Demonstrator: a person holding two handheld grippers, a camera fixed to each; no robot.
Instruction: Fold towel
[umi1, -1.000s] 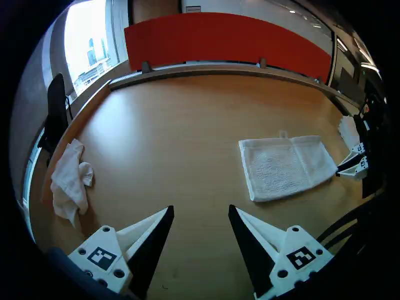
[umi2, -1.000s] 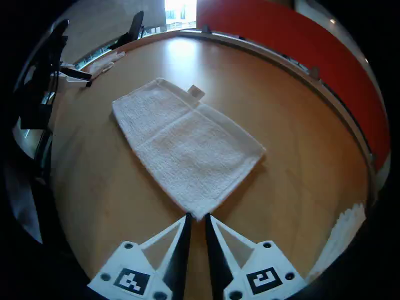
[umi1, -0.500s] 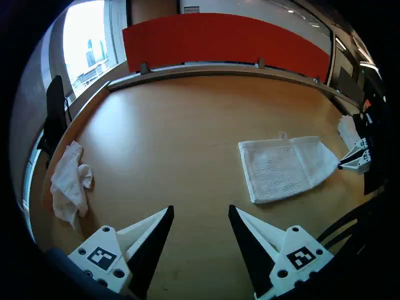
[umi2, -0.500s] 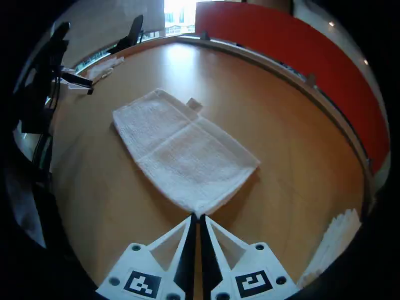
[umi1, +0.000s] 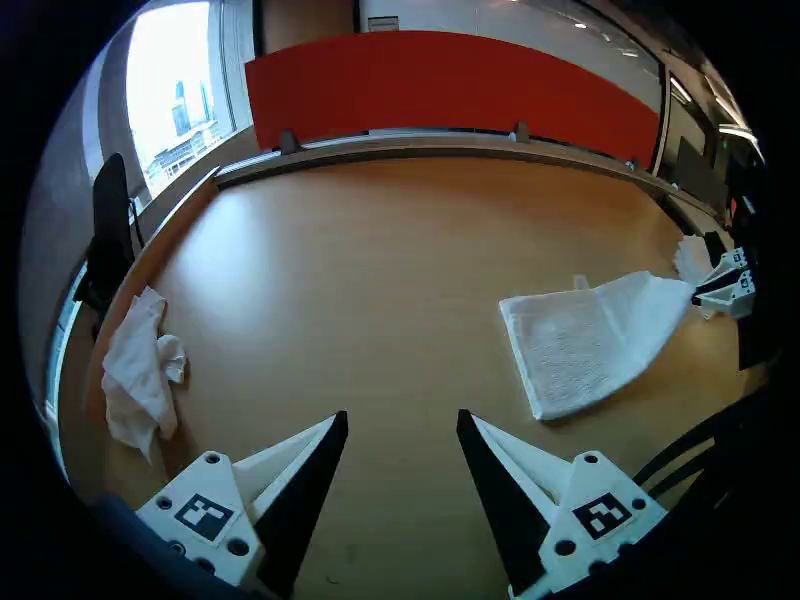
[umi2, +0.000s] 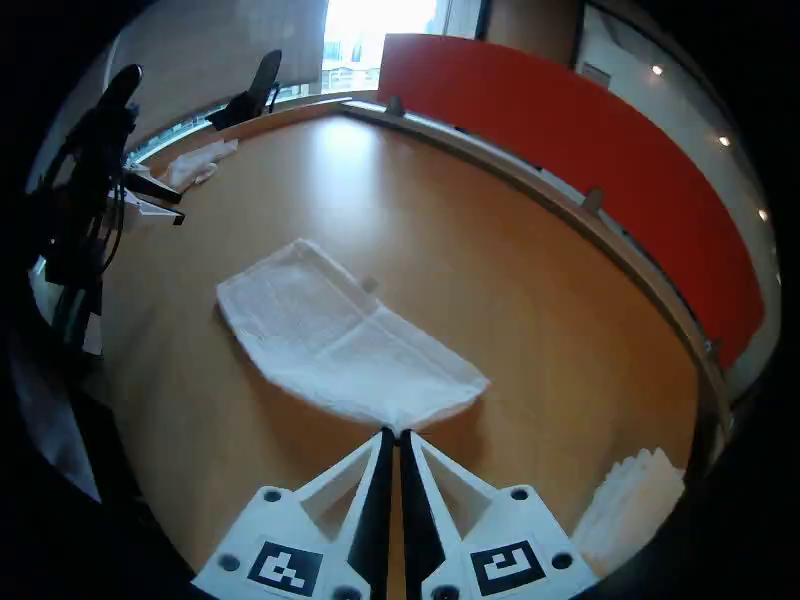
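Grip first: right gripper (umi2: 392, 442) clenched on the near corner of the towel (umi2: 335, 340), both fingers pressed flat together with white terry caught between the tips. Holds that corner up off the table (umi2: 520, 270), leaving the cloth sloping from the tips down to its far half, flat on the wood. Seems meant to free one end for carrying over the other. Pinching at a corner probably chosen for letting the fabric hang and follow without bunching. Seen in the left gripper view, reaches in from the table's right edge, tips angled toward the cloth, towel peaked at the pinch. Looks already doubled once, with a small tag at the far edge. Cannot tell the number of layers in the pinch.

Left gripper (umi1: 400, 425): released, fingers spread wide with nothing between them. Poised low over bare wood, well apart from the towel, pointing across the table toward the red panel (umi1: 450, 85). Probably waiting, or due for a second corner.

Farther out: crumpled white cloth (umi1: 140, 370) near the left edge, beside a dark chair (umi1: 110, 225). Stack of folded white cloths (umi2: 625, 495) off to the right of the clenched gripper, likely finished ones.
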